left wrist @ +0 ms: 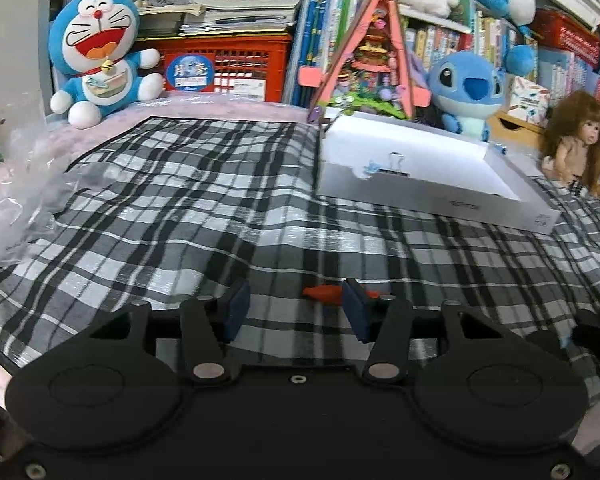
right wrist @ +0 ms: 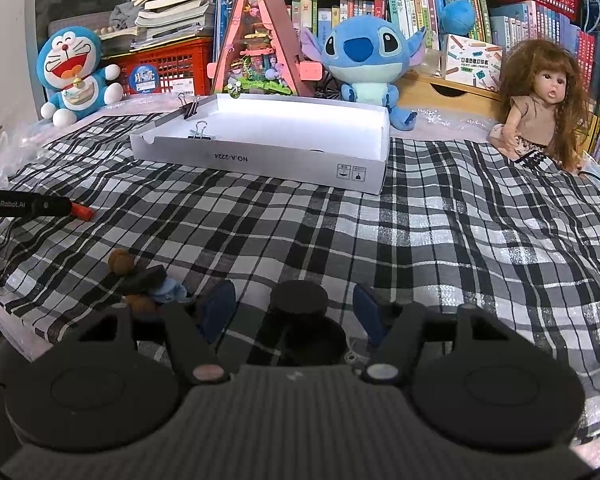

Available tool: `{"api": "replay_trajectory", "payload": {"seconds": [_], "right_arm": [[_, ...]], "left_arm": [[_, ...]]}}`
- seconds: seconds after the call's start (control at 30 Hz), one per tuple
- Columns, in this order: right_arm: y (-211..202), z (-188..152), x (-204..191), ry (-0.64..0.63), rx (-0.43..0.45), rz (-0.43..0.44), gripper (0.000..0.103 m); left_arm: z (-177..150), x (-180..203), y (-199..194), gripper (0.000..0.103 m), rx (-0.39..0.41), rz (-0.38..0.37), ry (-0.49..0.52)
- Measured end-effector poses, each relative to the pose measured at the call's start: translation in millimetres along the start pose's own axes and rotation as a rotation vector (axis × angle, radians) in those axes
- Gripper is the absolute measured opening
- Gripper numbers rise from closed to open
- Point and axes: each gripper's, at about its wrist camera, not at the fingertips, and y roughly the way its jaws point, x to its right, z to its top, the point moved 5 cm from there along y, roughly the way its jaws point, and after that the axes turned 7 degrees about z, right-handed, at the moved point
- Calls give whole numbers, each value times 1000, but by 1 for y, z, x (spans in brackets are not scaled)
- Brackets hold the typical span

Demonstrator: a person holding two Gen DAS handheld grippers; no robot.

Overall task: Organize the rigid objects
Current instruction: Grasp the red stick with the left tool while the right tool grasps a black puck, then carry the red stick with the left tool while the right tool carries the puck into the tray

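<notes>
A shallow white box [left wrist: 428, 168] [right wrist: 268, 148] with binder clips [right wrist: 198, 130] on its rim lies on the plaid cloth. My left gripper [left wrist: 296, 304] is open, low over the cloth; a small orange-red object [left wrist: 324, 293] lies just beyond and partly behind its right fingertip. That object [right wrist: 82, 211] and the left gripper's tip show at the left in the right wrist view. My right gripper [right wrist: 296, 308] is open, with a black round cap-like object [right wrist: 299, 299] between its fingers. A small toy with brown and blue parts [right wrist: 144, 284] lies by the left finger.
Plush toys, Doraemon [left wrist: 96, 56] and Stitch [right wrist: 360, 60], a triangular model house [right wrist: 256, 40], a doll [right wrist: 540, 104], books and a red crate [left wrist: 228, 64] line the back. Crumpled clear plastic [left wrist: 16, 200] lies at the left edge.
</notes>
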Motion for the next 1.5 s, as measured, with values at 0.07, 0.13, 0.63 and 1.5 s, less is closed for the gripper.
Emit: {"api": "replay_trajectory", "payload": {"seconds": [0.07, 0.13, 0.63, 1.5], "right_arm": [[0, 0, 0, 2, 1, 0, 76], [1, 0, 0, 4, 3, 0, 75], [4, -1, 1, 10, -4, 4, 37], [18, 82, 36, 193, 44, 31, 37]], "left_arm": [[-2, 7, -3, 55, 10, -18, 14], [-3, 15, -4, 57, 26, -28, 51], [-9, 29, 7, 41, 20, -38, 126], [104, 67, 6, 42, 65, -144, 116]]}}
